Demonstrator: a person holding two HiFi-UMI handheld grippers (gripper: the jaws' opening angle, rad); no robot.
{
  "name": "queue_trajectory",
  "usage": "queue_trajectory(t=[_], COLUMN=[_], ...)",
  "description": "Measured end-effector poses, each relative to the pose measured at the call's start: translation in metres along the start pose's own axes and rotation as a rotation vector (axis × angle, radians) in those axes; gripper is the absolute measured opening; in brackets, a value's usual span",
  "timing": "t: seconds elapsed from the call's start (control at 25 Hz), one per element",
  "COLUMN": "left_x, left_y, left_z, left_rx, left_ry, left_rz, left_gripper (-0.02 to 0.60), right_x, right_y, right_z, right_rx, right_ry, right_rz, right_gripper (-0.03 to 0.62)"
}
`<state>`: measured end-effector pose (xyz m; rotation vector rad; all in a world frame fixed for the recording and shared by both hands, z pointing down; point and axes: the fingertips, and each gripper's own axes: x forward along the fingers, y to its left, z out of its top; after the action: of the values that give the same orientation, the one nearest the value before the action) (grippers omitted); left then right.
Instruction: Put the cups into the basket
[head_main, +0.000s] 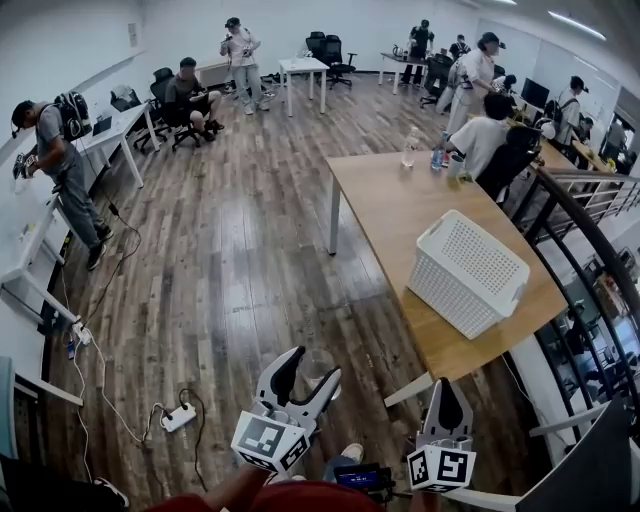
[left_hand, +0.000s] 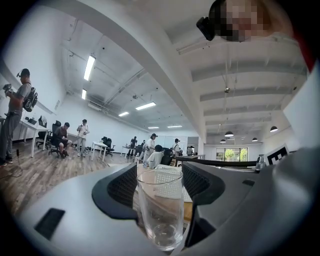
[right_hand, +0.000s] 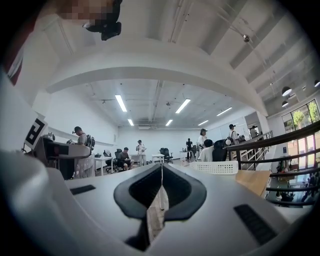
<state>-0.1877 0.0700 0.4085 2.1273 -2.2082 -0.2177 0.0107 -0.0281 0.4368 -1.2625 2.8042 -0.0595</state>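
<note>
- My left gripper (left_hand: 160, 186) pinched the cup (left_hand: 161, 210), a tumbler of clear, smooth glass with straight sides and a thick base.
- Its black ribbed pads (left_hand: 122, 187) pressed on the glass from either side, and the cup stood upright between them.
- My right gripper (right_hand: 161, 185) had its jaws pressed together tip to tip. Only a thin slit showed between the dark, curved pads, with nothing in it.
- The basket (head_main: 450, 290) was white plastic and rectangular with rounded corners. Its walls were pierced all over with small holes, and a handle slot was cut in its end.
- The basket sat on a pale wooden table (head_main: 390, 200), close to the table's near end.
- The cup was well short of the basket, down and to the left of it in the head view. It hung over the dark plank floor (head_main: 230, 270) and not over the table.
- Both grippers pointed level. The left one was farther from the basket, and the right one sat just below the table's near corner in the head view.
- In the left gripper view the basket's mesh showed through the rim of the glass, straight behind the cup.
- In the right gripper view the basket lay ahead and to the right of the closed jaws.
</note>
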Motion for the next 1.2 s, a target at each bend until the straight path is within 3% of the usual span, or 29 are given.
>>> queue_trajectory(t=[0.72,1.2], left_x=[0.149,0.207], left_y=[-0.054,-0.045], left_z=[-0.001,-0.014], left_rx=[0.002,-0.01], left_ry=[-0.006,0.014], left_rz=[-0.02,-0.075], left_gripper=[0.284,0.284], right_x=[0.073,0.114], right_y=[-0.137,-0.163], right_z=[0.012,0.003], right_rx=[0.005,-0.003], right_ry=[-0.004,0.006], right_rz=[-0.023,-0.068], right_gripper=[0.012,0.012])
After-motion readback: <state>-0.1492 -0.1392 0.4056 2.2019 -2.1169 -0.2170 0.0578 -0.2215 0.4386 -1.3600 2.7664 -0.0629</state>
